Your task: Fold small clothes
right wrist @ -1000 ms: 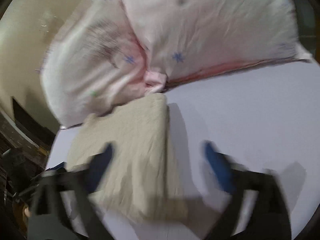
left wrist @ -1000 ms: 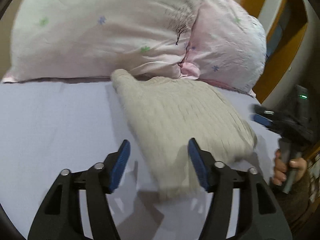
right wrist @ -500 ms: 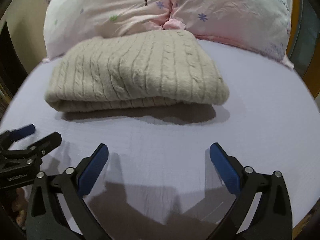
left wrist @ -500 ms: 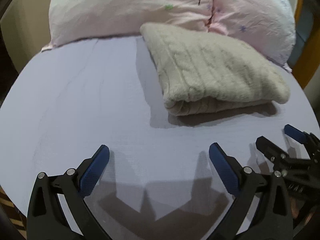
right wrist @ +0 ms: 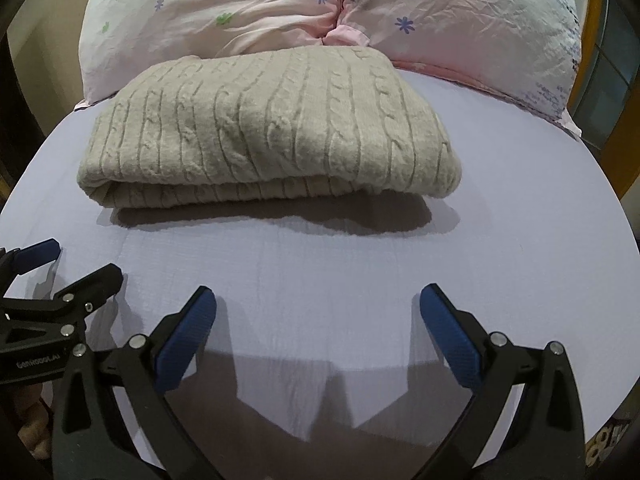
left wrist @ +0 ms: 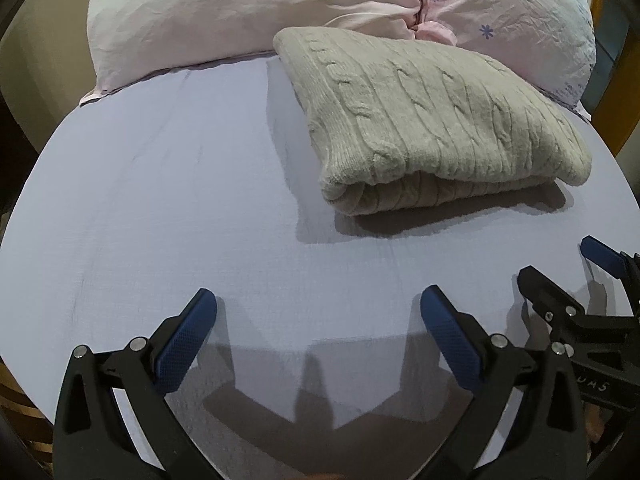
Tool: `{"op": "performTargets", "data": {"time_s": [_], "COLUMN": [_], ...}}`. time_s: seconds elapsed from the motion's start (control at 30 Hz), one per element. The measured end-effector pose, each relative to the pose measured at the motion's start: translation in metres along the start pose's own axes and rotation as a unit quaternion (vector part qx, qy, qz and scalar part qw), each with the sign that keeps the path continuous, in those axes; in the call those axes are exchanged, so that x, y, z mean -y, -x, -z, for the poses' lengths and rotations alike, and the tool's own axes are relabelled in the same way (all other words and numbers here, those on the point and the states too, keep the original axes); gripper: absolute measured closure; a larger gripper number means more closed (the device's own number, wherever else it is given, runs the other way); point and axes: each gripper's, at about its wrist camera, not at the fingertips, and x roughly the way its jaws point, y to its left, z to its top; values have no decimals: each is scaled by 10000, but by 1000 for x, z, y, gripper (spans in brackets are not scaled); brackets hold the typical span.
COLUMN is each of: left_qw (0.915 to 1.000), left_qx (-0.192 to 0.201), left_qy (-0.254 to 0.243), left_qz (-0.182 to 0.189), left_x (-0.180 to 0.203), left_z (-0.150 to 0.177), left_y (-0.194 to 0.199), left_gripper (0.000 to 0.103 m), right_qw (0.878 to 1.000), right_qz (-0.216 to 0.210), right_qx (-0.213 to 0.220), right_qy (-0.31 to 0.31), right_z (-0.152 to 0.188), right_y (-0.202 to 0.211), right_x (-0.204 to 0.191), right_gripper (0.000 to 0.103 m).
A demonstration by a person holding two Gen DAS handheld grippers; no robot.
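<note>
Two claws, the left claw (left wrist: 318,316) and the right claw (right wrist: 318,312), hover side by side over a lavender bed sheet (left wrist: 160,200), each spread wide and gripping nothing. A beige cable-knit sweater (right wrist: 272,128) lies folded in a thick bundle at the far side of the bed, its back edge touching two pink flowered pillows (right wrist: 224,12). The knit looks soft, bulky and limp, likely to sag unless lifted from both ends of the rolled front edge. Bare sheet lies between claws and sweater; the bed's edges curve away on both sides.
</note>
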Motion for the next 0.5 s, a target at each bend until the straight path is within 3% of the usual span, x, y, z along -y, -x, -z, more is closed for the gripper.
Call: {"op": "performTargets", "data": {"time_s": [0.5], "left_qw": [9999], "left_qx": [-79], "left_qy": [-66], "left_qz": [29], "left_x": [0], "left_z": [-2], "left_y": [-1], "left_gripper": [1], "right_qw": [9997], "right_qz": [124], "right_qx": [-53], "right_qy": [-204], "right_z": [3], "right_y": [4], "right_x": [3], "right_gripper": [2]}}
